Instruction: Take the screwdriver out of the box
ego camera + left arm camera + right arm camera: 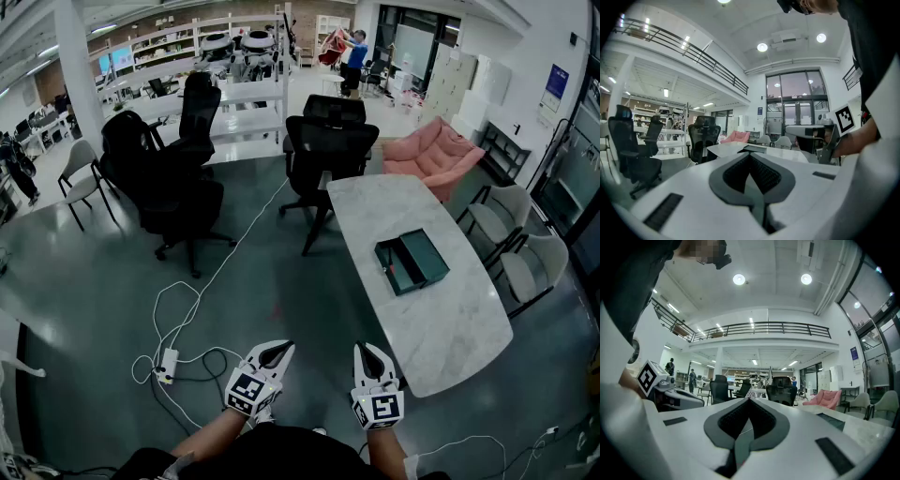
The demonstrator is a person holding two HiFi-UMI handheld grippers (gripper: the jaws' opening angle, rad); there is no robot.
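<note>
Marble table [441,328] with green box [412,262]

Empty left tongs [750,156] pressed together — table [724,150] beyond.

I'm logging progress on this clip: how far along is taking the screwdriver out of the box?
Barely begun. Done: the green box on the marble table looks open. In hand: nothing; the left claw and right claw are shut and empty, held short of the table. Left: reach the box, grip the screwdriver, too small to make out, and lift it out.

Bright ceiling lights [738,279], strong fisheye bending, dark vignetted corners.
</note>
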